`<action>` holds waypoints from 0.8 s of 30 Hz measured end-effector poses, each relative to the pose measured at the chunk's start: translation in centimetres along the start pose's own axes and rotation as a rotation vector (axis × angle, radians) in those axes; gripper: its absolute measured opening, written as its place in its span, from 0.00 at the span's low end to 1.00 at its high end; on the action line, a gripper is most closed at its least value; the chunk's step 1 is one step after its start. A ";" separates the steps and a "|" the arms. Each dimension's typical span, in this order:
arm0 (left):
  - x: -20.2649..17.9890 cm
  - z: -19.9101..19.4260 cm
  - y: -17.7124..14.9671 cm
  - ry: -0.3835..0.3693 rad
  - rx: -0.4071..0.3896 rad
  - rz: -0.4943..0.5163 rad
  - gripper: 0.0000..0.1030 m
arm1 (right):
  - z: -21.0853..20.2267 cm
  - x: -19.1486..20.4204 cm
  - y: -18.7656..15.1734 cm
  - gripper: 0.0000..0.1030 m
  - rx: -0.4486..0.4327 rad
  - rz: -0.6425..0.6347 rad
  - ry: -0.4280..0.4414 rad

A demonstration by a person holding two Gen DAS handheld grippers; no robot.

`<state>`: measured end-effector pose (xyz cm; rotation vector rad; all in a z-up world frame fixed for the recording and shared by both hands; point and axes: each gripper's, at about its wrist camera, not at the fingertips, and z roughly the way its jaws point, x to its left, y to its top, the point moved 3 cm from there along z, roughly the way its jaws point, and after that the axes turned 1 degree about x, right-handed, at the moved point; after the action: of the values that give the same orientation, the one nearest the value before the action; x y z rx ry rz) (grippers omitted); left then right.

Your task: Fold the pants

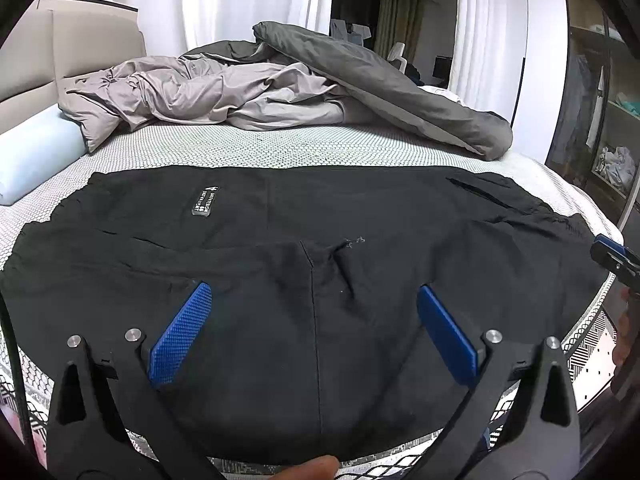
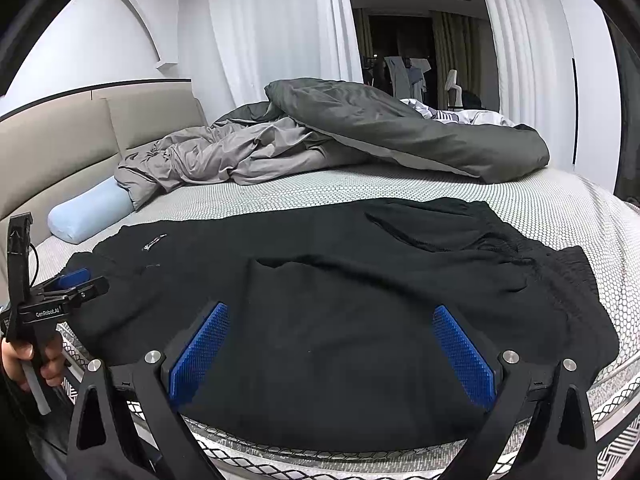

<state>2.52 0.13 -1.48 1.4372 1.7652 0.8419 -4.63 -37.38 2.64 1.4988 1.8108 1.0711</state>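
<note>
Black pants [image 1: 280, 280] lie spread flat across the near part of the bed, a small label patch [image 1: 205, 203] on the left part, the gathered waistband at the right [image 2: 552, 264]. My left gripper [image 1: 314, 296] is open and empty, hovering over the pants' near edge. My right gripper [image 2: 330, 318] is open and empty, over the near edge further right. The left gripper also shows in the right wrist view [image 2: 72, 280] at far left; the right gripper shows in the left wrist view [image 1: 616, 258] at far right.
The mattress [image 1: 240, 148] has a white honeycomb-pattern cover. A crumpled grey duvet [image 1: 280, 92] lies behind the pants. A light blue bolster pillow [image 1: 36, 160] lies at the left by the beige headboard [image 1: 60, 52]. An open wardrobe [image 1: 600, 120] stands at the right.
</note>
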 end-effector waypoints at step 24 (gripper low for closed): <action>0.0 -0.1 0.1 0.002 0.000 0.001 0.99 | -0.3 0.0 -0.1 1.00 -0.005 0.004 -0.008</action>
<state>2.52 0.19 -1.36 1.4381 1.7658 0.8436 -4.90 -37.44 2.73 1.5029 1.7985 1.0692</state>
